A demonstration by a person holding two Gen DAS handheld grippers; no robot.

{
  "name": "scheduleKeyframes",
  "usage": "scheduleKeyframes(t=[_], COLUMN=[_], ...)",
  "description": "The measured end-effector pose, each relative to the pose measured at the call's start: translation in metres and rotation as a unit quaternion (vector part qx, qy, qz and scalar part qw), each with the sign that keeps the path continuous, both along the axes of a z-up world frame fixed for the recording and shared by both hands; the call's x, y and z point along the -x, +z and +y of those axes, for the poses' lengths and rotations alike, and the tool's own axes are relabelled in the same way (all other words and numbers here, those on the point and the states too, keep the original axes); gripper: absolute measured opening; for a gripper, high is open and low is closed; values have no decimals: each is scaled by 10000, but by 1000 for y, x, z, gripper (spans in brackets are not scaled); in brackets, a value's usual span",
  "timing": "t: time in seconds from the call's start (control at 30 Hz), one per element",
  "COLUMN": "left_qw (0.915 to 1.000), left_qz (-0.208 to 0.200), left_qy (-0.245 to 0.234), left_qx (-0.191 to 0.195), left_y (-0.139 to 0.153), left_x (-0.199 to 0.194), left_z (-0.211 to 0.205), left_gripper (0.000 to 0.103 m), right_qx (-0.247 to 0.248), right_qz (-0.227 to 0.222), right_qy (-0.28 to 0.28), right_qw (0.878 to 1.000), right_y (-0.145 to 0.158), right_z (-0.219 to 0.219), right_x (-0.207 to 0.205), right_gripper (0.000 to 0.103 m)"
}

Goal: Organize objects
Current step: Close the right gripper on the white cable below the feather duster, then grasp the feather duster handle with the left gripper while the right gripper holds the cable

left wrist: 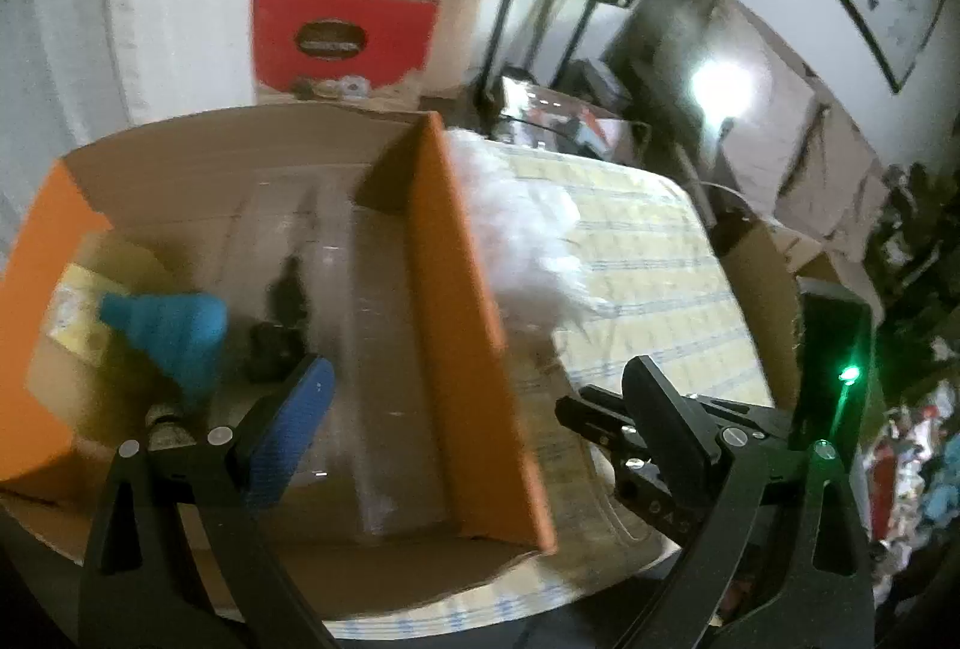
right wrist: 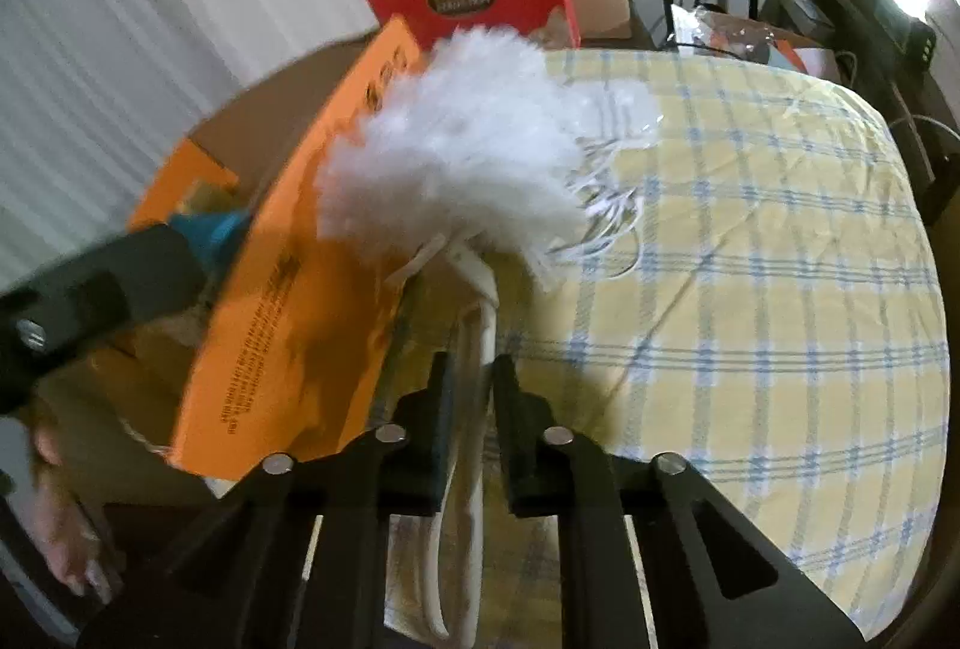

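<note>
An open cardboard box (left wrist: 384, 325) with orange flaps (left wrist: 474, 325) sits on the plaid-clothed table (left wrist: 654, 253). Inside lie a blue cone-shaped item (left wrist: 174, 331), a yellow pack (left wrist: 75, 313) and a small black object (left wrist: 273, 349). My left gripper (left wrist: 480, 379) is open above the box, and the upright right flap shows between its fingers. My right gripper (right wrist: 473, 373) is shut on the white handle (right wrist: 477, 331) of a fluffy white duster (right wrist: 468, 150). The duster head (left wrist: 516, 229) rests against the outside of the orange flap (right wrist: 288, 319).
Red cartons (left wrist: 342, 30) and cardboard boxes are stacked behind the table by a white curtain (right wrist: 120, 48). Black stands and a dark screen (left wrist: 678, 42) rise at the back right. A hand (right wrist: 60, 529) shows at lower left of the right wrist view. Plaid cloth (right wrist: 750, 289) stretches to the right.
</note>
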State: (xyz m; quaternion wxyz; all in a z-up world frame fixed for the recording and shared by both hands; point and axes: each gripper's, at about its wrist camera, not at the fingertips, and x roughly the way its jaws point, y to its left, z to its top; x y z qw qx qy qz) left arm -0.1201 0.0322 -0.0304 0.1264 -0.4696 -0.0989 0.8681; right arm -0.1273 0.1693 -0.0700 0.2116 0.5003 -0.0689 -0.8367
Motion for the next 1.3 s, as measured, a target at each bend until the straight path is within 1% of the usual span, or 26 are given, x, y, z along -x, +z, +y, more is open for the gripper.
scheduleKeyframes(t=[0.07, 0.1, 0.17, 0.23, 0.3, 0.37, 0.43, 0.5, 0.57, 0.63, 0.7, 0.77, 0.83, 0.87, 1.0, 1.13, 1.3], left_qw=[9999, 9999, 9996, 9993, 9988, 9979, 9964, 9954, 9944, 9938, 9934, 9929, 9933, 9936, 9937, 9931, 9939], left_qz=[-49, -57, -93, -157, -156, -142, -207, -297, -291, -261, -264, -251, -282, -282, -310, -314, -269], left_qy=[-79, -128, -243, -308, -382, -461, -549, -607, -605, -589, -581, -563, -570, -569, -588, -625, -608], left_qx=[-52, -34, 53, 145, 245, 442, 605, 680, 810, 909, 952, 1013, 966, 938, 905, 939, 876], left_y=[2, 3, 5, 6, 9, 11, 10, 6, 4, 4, 4, 5, 5, 5, 3, 2, 7], left_x=[4, 7, 13, 18, 23, 26, 30, 34, 36, 38, 40, 42, 43, 43, 43, 43, 41], left_z=[7, 12, 21, 29, 36, 46, 55, 62, 67, 70, 72, 74, 74, 75, 79, 84, 84], left_gripper=[96, 96, 95, 92, 92, 87, 79, 75, 75, 75, 75, 69, 68, 68, 68, 68, 68], right_qx=[225, 261, 173, 169, 158, 185, 213, 217, 173, 104, 15, 51, -36, -63, -137, -275, -366], right_qz=[-35, -28, -1, -34, -32, -25, 17, 57, 73, 98, 22, -90, -134, -163, -247, -170, -124], right_qy=[-34, -36, -48, -57, -60, -66, -120, -151, -182, -208, -181, -171, -146, -129, -106, -69, -27], right_qw=[9997, 9996, 9998, 9998, 9999, 9998, 9997, 9996, 9997, 9997, 9998, 9998, 9998, 9998, 9995, 9995, 9993], right_y=[5, 8, 10, 9, 8, 7, 10, 13, 16, 17, 11, 3, -5, -10, -21, -23, -29], right_z=[7, 10, 12, 12, 12, 16, 21, 26, 29, 31, 30, 30, 27, 25, 19, 11, 4], right_x=[0, -2, -4, -9, -10, -16, -17, -17, -19, -21, -24, -27, -30, -31, -36, -43, -47], right_gripper=[6, 6, 6, 6, 6, 5, 5, 5, 5, 9, 9, 15, 26, 28, 28, 28, 28])
